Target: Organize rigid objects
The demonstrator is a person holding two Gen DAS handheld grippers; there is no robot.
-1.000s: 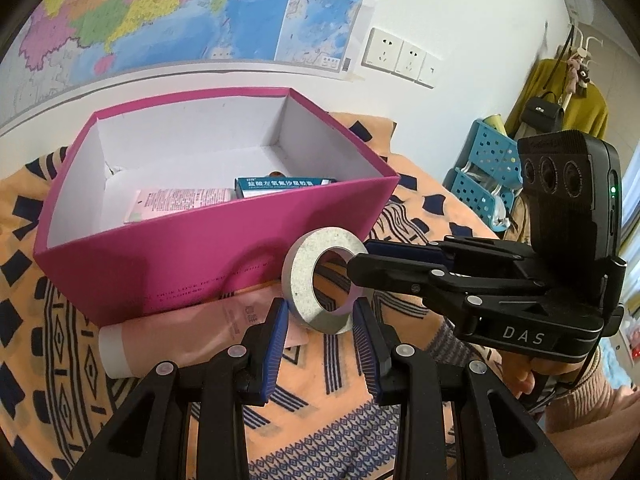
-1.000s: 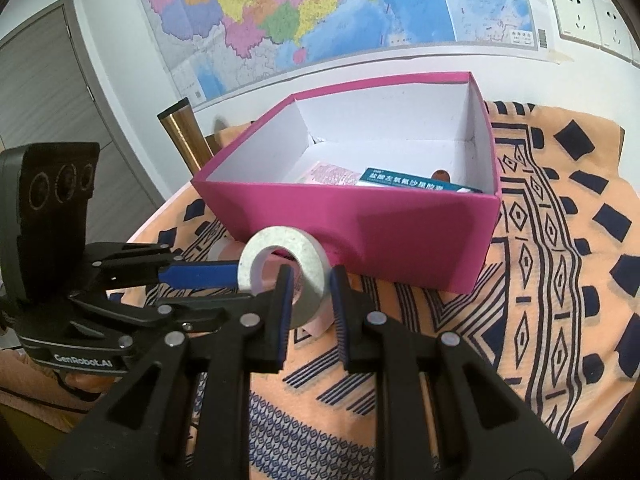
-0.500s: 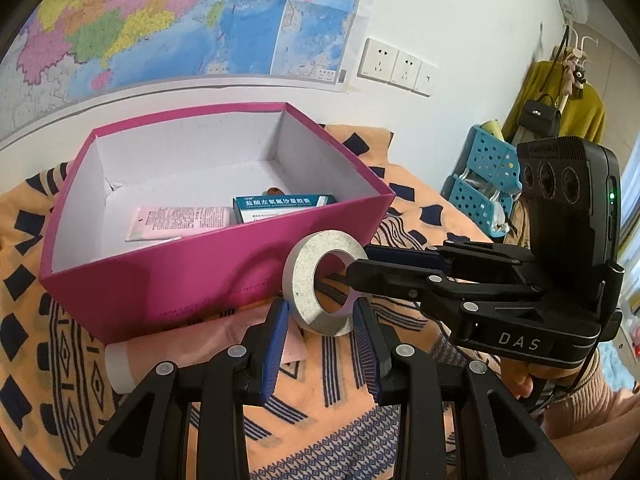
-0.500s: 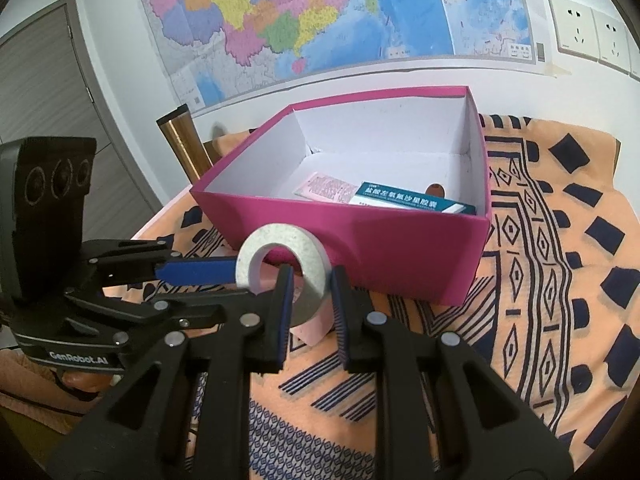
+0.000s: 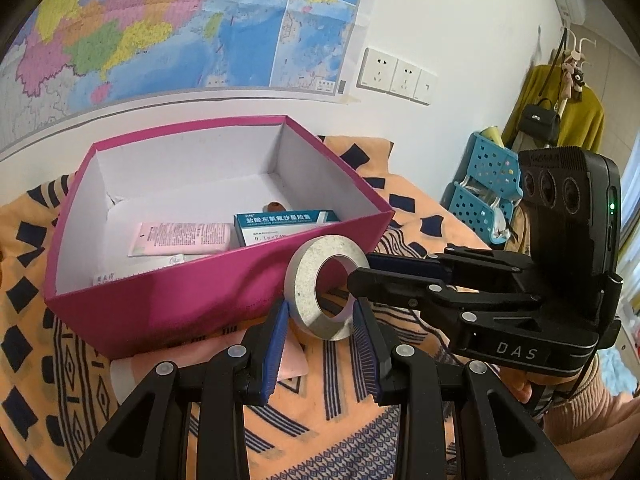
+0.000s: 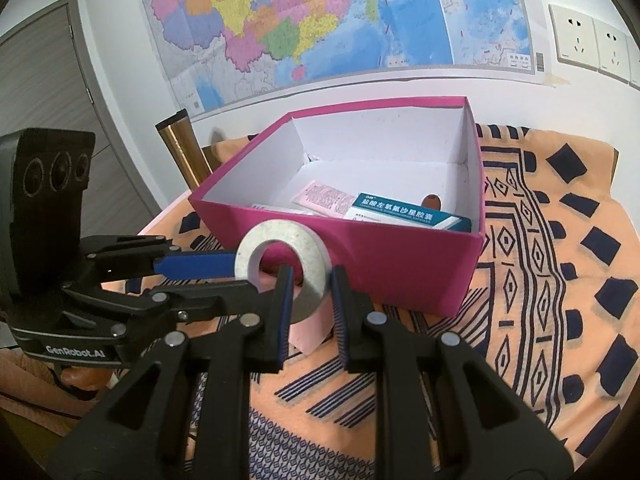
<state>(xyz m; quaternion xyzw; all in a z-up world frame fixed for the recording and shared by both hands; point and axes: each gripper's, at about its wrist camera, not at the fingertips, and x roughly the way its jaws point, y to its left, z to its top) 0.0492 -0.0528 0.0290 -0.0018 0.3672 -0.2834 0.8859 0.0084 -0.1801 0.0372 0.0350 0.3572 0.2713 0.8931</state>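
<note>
A grey ring [image 5: 301,289] [image 6: 308,246] hangs upright just in front of the pink box [image 5: 180,304] [image 6: 380,264], its top level with the rim. My left gripper [image 5: 320,310] [image 6: 242,278] is shut on the ring's lower part. From the other side, my right gripper [image 6: 310,284] [image 5: 362,270] is shut on the ring's band, one finger through the hole. Inside the box lie a teal medicine carton [image 5: 280,222] [image 6: 400,210], a pink tube [image 5: 184,238] [image 6: 328,200] and a small brown item [image 5: 274,207].
A pale pink tube [image 5: 200,354] [image 6: 310,332] lies on the orange patterned cloth [image 6: 540,280] under the ring, against the box front. A brass cylinder [image 6: 182,148] stands behind the box. Blue baskets [image 5: 484,184] and hanging clothes are off to the right; a map covers the wall.
Both grippers have risen a little with the ring between them. The box sits lower in both views and more of its inside shows. The grips are unchanged.
</note>
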